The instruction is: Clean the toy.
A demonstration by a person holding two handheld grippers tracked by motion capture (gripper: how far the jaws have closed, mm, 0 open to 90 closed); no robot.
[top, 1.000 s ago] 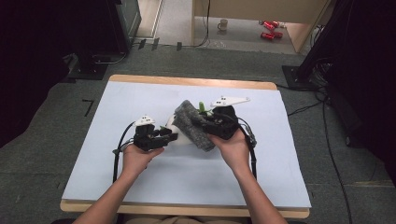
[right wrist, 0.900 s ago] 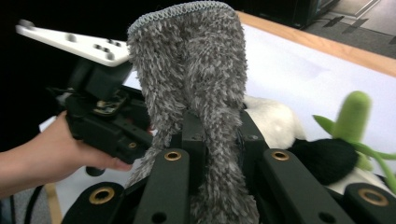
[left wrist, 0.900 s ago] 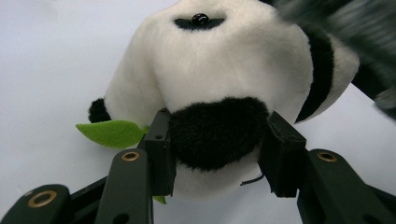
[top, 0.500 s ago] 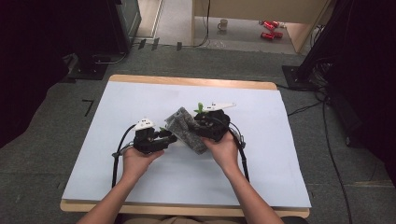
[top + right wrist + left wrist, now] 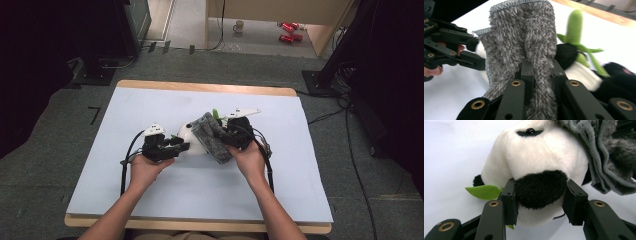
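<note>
A white and black plush panda (image 5: 189,135) (image 5: 534,165) lies mid-table holding a green bamboo stalk (image 5: 216,113) (image 5: 576,25). My left gripper (image 5: 176,148) (image 5: 540,202) is shut on a black furry part of the panda (image 5: 540,188), one pad at each side. My right gripper (image 5: 223,137) (image 5: 541,72) is shut on a fuzzy grey cloth (image 5: 210,136) (image 5: 524,37), which drapes over the panda's right side. A green leaf (image 5: 483,191) sticks out at the panda's left in the left gripper view.
The work surface is a pale blue mat (image 5: 150,105) on a wooden table (image 5: 205,88) with grey carpet around it. Cables (image 5: 125,165) trail from both grippers. A mug (image 5: 239,25) and red items (image 5: 287,31) lie on the floor far behind.
My right gripper has carried the grey cloth down and leftward, from right of the left gripper onto the panda. The left gripper has stayed put on the toy.
</note>
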